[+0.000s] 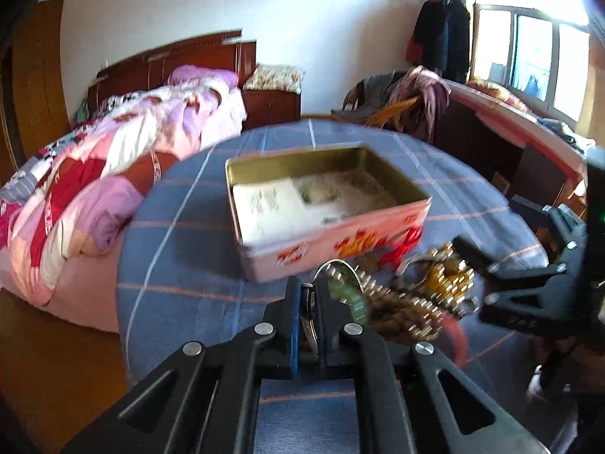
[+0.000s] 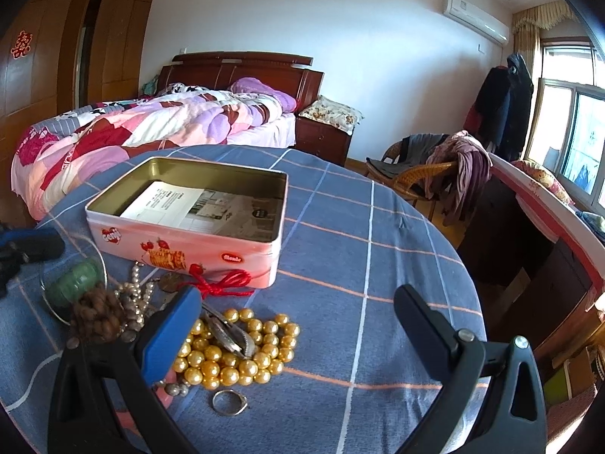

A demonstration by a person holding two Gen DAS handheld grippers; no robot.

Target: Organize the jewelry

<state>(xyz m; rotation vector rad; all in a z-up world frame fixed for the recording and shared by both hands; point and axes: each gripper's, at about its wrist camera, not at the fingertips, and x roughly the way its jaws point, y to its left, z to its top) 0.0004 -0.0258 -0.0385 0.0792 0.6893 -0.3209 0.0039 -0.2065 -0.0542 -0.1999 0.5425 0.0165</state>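
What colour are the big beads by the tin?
Gold beads, clearest in the right wrist view.

Each camera rides just behind its tool, tilted down and close over the desk (image 2: 340,227): the left looks past the tin (image 1: 332,227) from its near side, the right from farther right, both sharing tin, beads (image 2: 234,352) and bed (image 2: 132,132).
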